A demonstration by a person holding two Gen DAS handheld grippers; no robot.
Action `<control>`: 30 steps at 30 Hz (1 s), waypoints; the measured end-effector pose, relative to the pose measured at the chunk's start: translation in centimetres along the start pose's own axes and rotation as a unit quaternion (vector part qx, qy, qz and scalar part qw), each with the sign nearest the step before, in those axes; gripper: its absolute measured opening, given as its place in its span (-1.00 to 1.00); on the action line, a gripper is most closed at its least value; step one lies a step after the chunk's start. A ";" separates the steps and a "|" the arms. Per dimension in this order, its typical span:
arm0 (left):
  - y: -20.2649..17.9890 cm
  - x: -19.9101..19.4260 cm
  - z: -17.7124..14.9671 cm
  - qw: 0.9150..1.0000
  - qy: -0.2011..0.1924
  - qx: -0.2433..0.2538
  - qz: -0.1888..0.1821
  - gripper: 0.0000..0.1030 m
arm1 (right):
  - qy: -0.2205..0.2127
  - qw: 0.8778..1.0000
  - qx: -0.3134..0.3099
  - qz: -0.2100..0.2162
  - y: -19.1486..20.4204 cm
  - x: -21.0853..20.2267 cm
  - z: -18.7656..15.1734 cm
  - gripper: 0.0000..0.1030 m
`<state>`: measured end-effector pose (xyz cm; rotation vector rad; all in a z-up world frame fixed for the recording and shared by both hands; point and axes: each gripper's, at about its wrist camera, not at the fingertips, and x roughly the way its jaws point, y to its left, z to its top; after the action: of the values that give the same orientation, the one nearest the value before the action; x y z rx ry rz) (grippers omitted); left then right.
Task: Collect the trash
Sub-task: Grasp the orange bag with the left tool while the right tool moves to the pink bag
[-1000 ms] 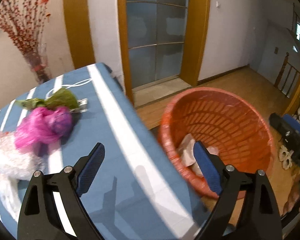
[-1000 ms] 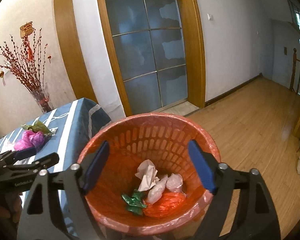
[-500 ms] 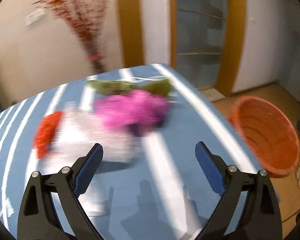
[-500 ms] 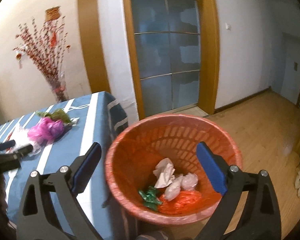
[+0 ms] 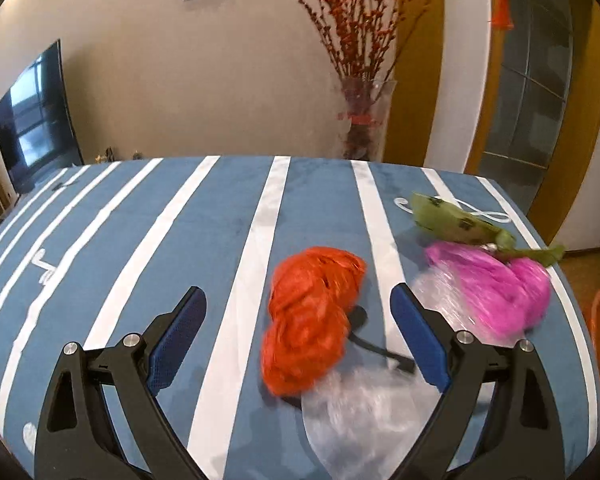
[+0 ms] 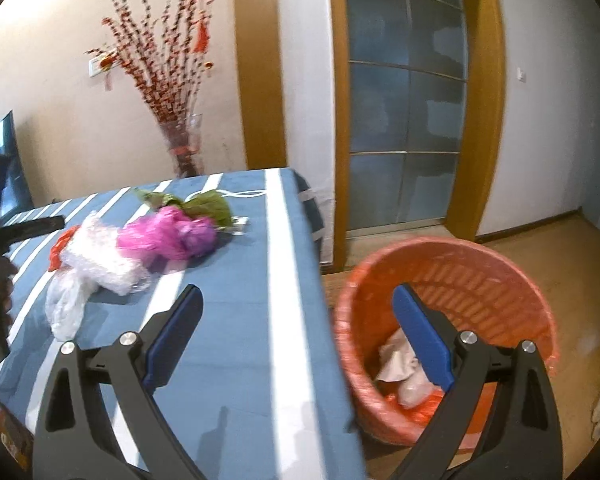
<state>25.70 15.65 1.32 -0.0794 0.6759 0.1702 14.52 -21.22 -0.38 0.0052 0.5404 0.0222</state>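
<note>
Your left gripper (image 5: 296, 320) hangs wide open and empty over the striped table (image 5: 140, 240), the orange bag (image 5: 312, 320) lying between its jaws, untouched. It looks light, soft and crinkly; pinch it across the bunched middle. Your right gripper (image 6: 296, 320), its jaws just widened and holding nothing, spans the table edge and bin (image 6: 500, 276).

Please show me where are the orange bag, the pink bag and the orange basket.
orange bag (image 5: 310, 316), left wrist view, middle of the crumpled plastic.
pink bag (image 5: 496, 284), left wrist view, centre of the bundle.
orange basket (image 6: 472, 280), right wrist view, inner far wall.
</note>
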 end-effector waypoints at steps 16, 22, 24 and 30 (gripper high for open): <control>-0.6 6.4 0.5 0.996 0.085 0.029 -0.003 0.38 | 0.017 0.999 -0.025 0.033 4.2 2.1 0.8 0.82; -0.2 6.5 0.0 0.996 0.087 0.019 -0.027 -0.08 | 0.023 0.999 -0.017 0.045 4.5 2.8 1.0 0.82; 0.2 5.9 0.0 0.996 0.079 0.013 -0.027 -0.11 | 0.025 0.998 -0.013 0.050 4.6 2.9 1.2 0.82; 2.5 2.6 0.0 0.999 0.043 0.001 -0.019 -0.11 | 0.022 0.998 -0.015 0.065 5.7 3.8 2.2 0.82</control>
<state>27.23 18.47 -0.39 -0.0986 0.7595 0.1307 18.83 -15.41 -0.42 0.0110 0.5837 0.1579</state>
